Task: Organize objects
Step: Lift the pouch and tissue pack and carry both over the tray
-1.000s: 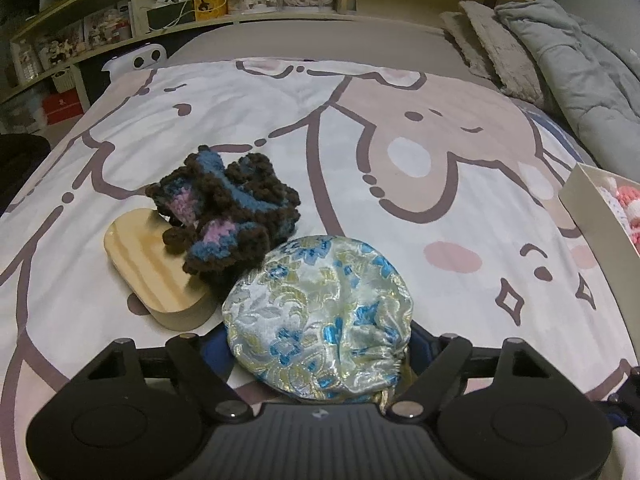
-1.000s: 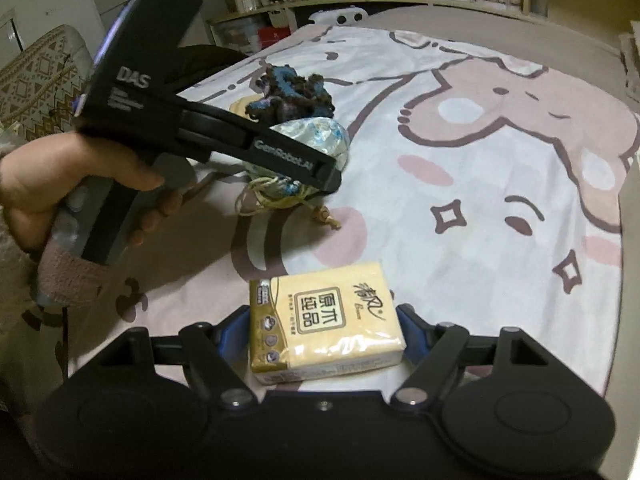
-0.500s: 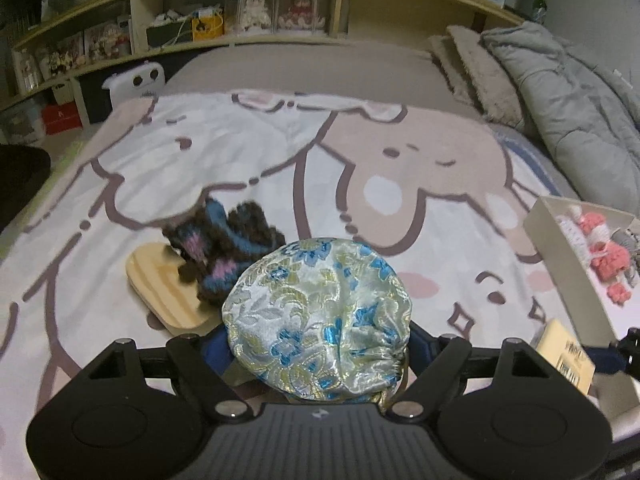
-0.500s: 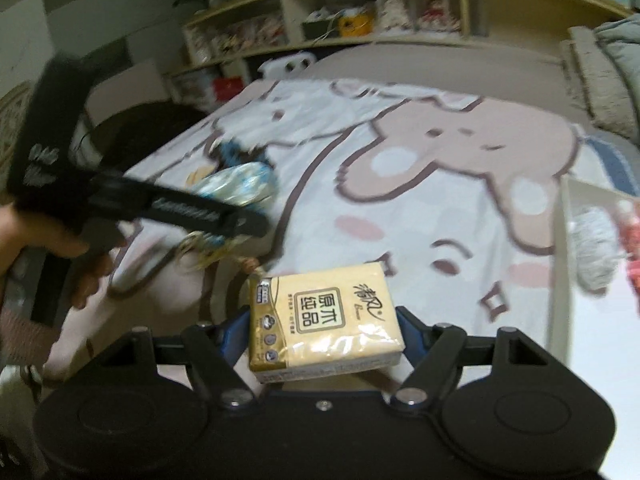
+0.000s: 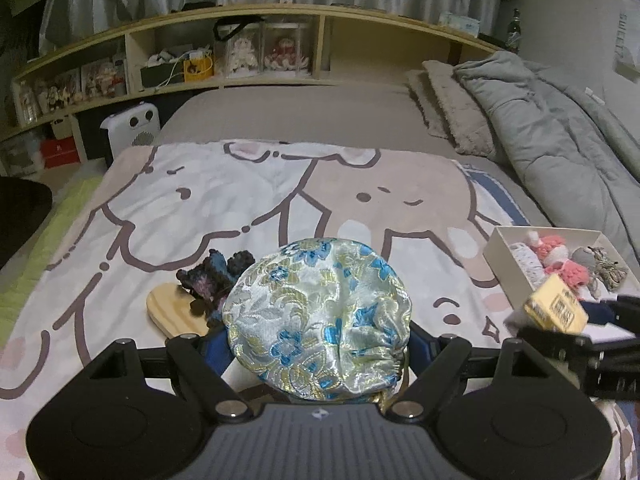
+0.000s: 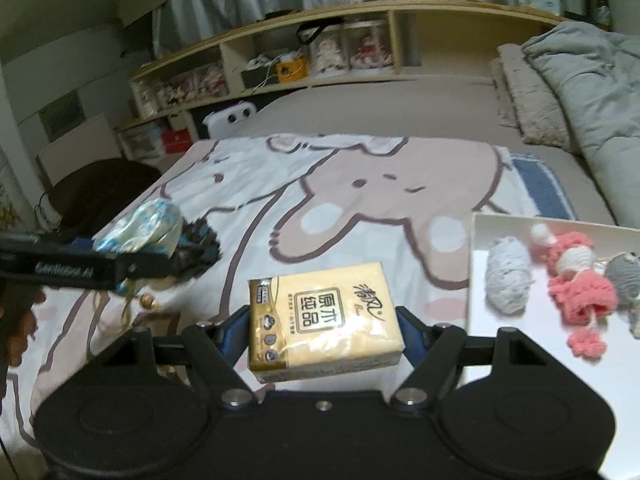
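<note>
Left gripper (image 5: 318,344) clamped on brocade pouch (image 5: 318,316), lifted above bedspread (image 5: 200,200); fingers mostly hidden. Right gripper (image 6: 324,328) clamped on tissue pack (image 6: 322,320) beside white box (image 6: 476,280); box cut off, contents blurred.

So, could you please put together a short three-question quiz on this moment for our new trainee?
1. What is clamped in the left tongs?
2. True or false: the tissue pack lies flat on the blanket.
3. Which sits under the dark crocheted piece: A) wooden board, B) white box, C) grey duvet?

Key
1. The blue floral brocade pouch.
2. False; the right tongs hold it above the bed.
3. A.
</note>
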`<state>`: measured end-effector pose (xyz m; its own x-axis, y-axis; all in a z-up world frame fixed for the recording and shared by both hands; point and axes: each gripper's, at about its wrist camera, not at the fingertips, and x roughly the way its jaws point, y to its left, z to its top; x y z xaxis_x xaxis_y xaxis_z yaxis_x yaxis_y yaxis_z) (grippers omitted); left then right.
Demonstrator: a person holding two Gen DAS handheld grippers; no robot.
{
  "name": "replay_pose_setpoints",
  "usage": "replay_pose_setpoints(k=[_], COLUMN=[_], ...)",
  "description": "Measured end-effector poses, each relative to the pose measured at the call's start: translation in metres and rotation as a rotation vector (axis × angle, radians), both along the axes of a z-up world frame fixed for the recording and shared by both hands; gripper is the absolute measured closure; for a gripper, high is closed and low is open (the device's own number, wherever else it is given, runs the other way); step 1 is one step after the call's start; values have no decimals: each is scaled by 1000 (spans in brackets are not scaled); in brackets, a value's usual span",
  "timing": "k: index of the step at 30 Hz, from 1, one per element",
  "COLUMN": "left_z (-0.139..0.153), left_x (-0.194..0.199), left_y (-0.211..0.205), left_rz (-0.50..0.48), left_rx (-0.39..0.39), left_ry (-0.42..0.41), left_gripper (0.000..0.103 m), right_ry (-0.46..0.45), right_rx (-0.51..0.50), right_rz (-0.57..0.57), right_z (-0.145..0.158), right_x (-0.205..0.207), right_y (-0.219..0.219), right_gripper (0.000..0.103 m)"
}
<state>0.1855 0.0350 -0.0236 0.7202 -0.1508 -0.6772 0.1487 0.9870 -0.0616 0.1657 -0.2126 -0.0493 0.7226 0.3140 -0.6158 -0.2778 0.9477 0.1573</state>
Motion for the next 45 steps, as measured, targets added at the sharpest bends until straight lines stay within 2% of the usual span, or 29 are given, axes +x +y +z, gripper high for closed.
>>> replay_pose_setpoints(k=[11,24,30,45], left_z=[21,39,51,62], left_x=[-16,-27,-30,-30], left_y=[-6,-33,-62,-163], left_rz=[-13,-51,-95,-224], left_rx=[-19,-29,-32,-47], left_ry=[-56,-69,-88,-109], left_gripper=[21,21,21,21], right_ry=[-66,-66,-85,-87], right_rx=[6,-8,-20,-41], right_rz=[-47,-91,-127,-270], right_z=[31,50,60,68], right_x=[-8,-22,-31,-54], right_y=[-18,-47,-74,-178], right_gripper=[28,28,28,28])
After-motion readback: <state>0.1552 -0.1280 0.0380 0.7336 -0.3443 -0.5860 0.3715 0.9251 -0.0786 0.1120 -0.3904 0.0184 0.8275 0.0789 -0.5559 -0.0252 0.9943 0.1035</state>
